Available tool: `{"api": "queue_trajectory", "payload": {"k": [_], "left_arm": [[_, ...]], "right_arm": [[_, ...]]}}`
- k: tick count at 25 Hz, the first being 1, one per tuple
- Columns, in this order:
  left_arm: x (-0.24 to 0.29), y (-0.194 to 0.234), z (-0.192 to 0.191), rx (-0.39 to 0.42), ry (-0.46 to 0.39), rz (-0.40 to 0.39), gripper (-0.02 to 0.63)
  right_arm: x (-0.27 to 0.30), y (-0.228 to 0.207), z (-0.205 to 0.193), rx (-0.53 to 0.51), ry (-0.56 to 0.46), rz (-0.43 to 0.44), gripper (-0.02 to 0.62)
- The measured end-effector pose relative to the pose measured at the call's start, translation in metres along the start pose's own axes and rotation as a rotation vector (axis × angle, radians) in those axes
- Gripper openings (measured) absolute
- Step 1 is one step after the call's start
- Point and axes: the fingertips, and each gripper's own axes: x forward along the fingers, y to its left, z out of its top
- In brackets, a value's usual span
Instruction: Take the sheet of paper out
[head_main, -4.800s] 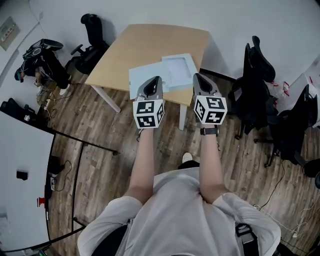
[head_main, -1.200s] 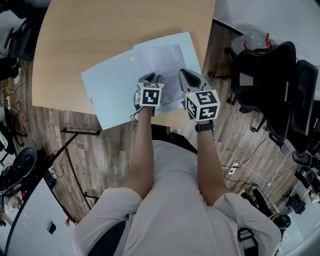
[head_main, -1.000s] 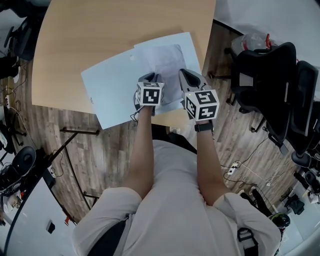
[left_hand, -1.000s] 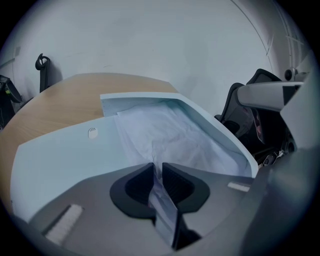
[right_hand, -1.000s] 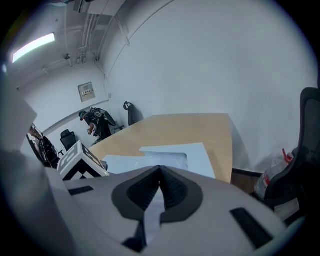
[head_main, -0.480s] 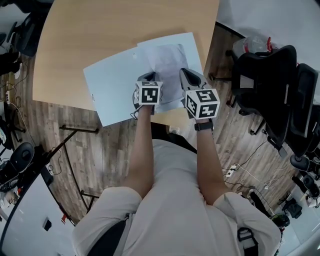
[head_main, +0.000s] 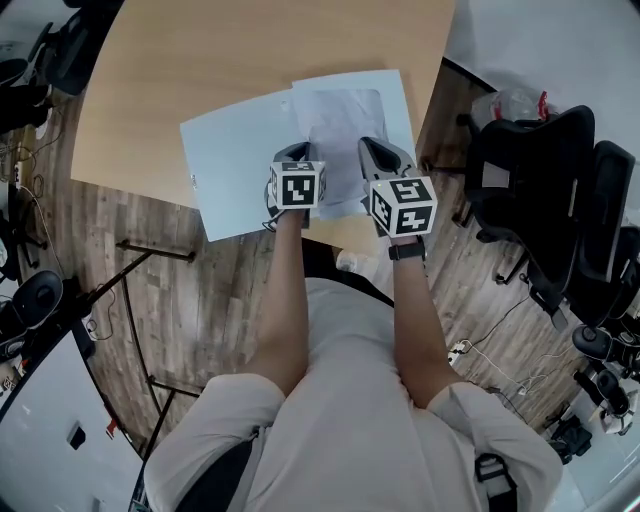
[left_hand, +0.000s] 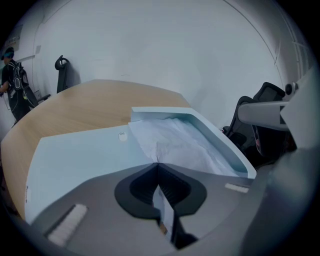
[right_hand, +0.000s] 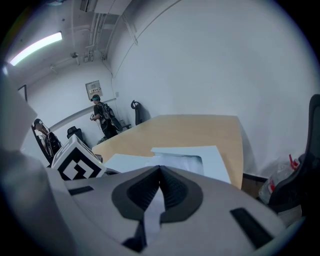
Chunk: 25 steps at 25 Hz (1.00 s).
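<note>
The left gripper (left_hand: 157, 164) has its jaws clenched, their ribbed dark pads meeting at the tips on the near edge of the sheet of paper (left_hand: 185, 145), and a crease in the sheet runs straight to that pinch. The right gripper (right_hand: 160, 167) is also closed, tip against tip, with nothing held, and hangs clear above the counter's near edge. The sheet is thin, white and wrinkled. It lies inside the right half of an open pale-blue folder (left_hand: 80, 160), under that half's raised border. The folder's left flap is flat, smooth and bare apart from a small round spot. The head view shows the left gripper (head_main: 298, 150) low over the folder (head_main: 235, 160) and the right gripper (head_main: 368, 145) just beside it. There the folder's near left corner overhangs the edge of the light wooden counter (head_main: 200, 60). The far counter is open, with plank floor (head_main: 150, 300) to the left and black chairs (head_main: 540, 170) to the right. Only the right gripper view shows a person (right_hand: 100, 117) standing at the far wall.
</note>
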Motion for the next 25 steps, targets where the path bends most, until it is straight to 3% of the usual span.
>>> {"api": "queue_trajectory", "payload": {"k": [10,25], "left_arm": [[-0.027,0.026,-0.006,-0.068,-0.045,0.052,0.009],[-0.093,0.047,-0.014,-0.098,-0.147,0.117,0.009]], "right_arm": [[0.002,0.027,0.006,-0.047,-0.009,0.051,0.003],[-0.016,0.076,0.012,-0.091,-0.062,0.132,0.003]]}}
